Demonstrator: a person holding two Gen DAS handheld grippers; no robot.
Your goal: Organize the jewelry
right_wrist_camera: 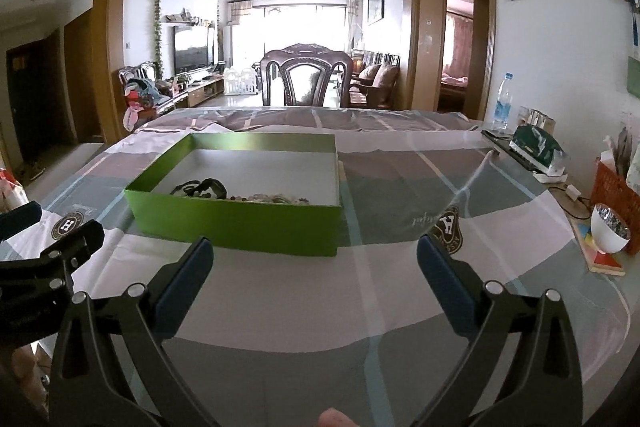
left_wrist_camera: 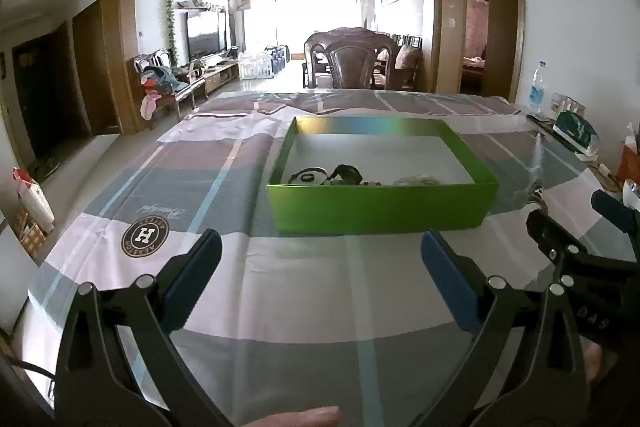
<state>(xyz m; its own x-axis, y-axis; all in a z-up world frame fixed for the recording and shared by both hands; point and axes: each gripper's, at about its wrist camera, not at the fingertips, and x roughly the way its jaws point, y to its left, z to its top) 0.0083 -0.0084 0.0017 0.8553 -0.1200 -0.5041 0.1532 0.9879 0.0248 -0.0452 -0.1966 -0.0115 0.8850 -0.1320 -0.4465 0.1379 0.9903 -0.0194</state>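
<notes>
While both tools hover low over the table, the left gripper (left_wrist_camera: 322,247) has its blue-padded black fingers spread wide with nothing between them, and the right gripper (right_wrist_camera: 316,253) is spread just as wide and equally empty. Ahead of both sits a shallow rectangular green cardboard box (left_wrist_camera: 380,205), open at the top with a white interior, resting on a glossy plaid tablecloth (left_wrist_camera: 280,291) of grey, mauve and white blocks. Inside the box, against its near wall, lies the jewelry: dark looped bracelets or bands (left_wrist_camera: 344,174) towards the left and a pale beaded strand (right_wrist_camera: 276,198) towards the right; finer detail is too small to make out. The box stands directly ahead of the left gripper and to the front-left of the right one, apart from both. At the far edge of the table stands a carved dark wooden chair (right_wrist_camera: 306,75). Along the right side sit a clear plastic water bottle (right_wrist_camera: 504,103), a white bowl (right_wrist_camera: 608,233) and an orange-red basket (right_wrist_camera: 614,195).
</notes>
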